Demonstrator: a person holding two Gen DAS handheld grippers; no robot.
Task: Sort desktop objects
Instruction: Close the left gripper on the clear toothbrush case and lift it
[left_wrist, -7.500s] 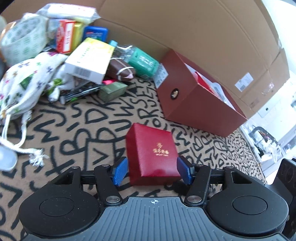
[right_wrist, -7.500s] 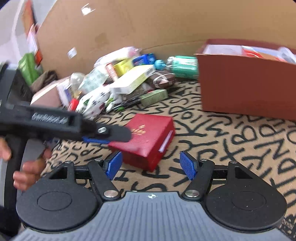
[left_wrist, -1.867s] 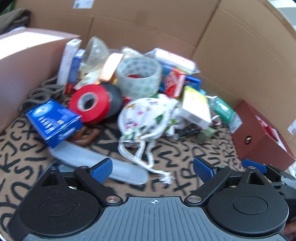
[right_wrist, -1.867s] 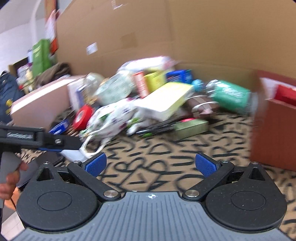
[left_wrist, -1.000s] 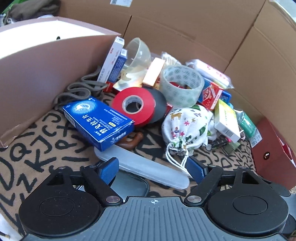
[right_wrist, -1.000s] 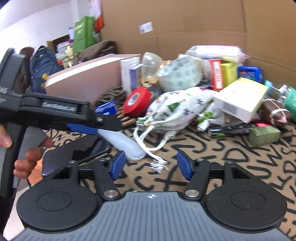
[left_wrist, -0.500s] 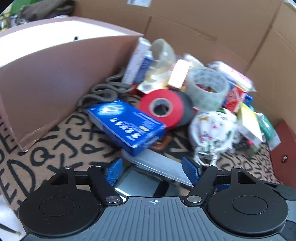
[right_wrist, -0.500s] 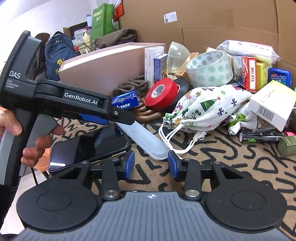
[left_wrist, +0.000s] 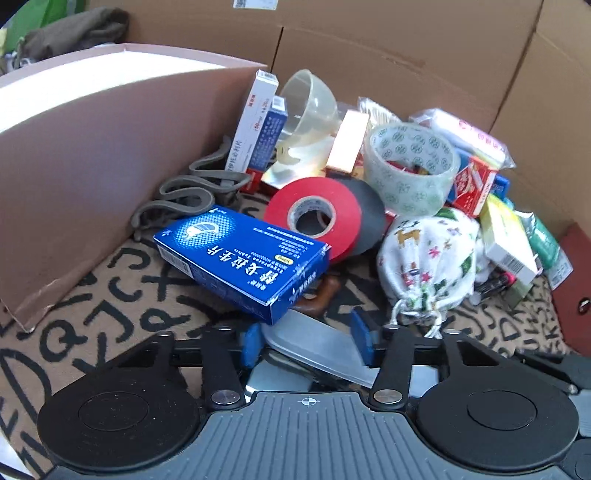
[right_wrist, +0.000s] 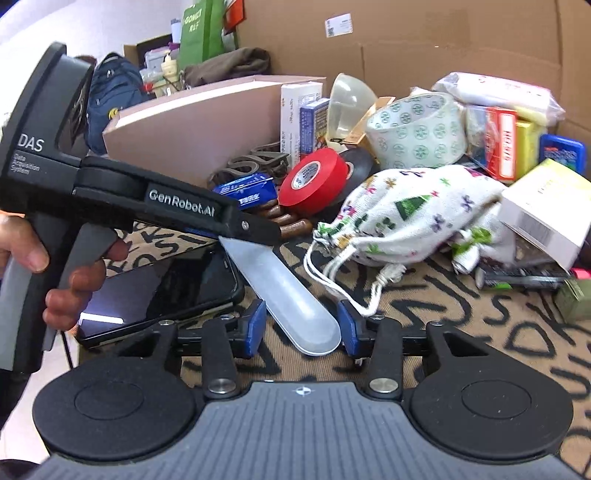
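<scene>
Both jaws have closed in beside frosted case (right_wrist: 291, 295).

Under my fingers lies a tan mat (left_wrist: 110, 295) printed with black letters. On it, between my right fingertips, a frosted plastic case (right_wrist: 291, 295); just left of them, a dark phone (right_wrist: 162, 284). Ahead: a white drawstring pouch (right_wrist: 406, 218), red tape roll (right_wrist: 314, 181), blue box (left_wrist: 240, 258).
</scene>
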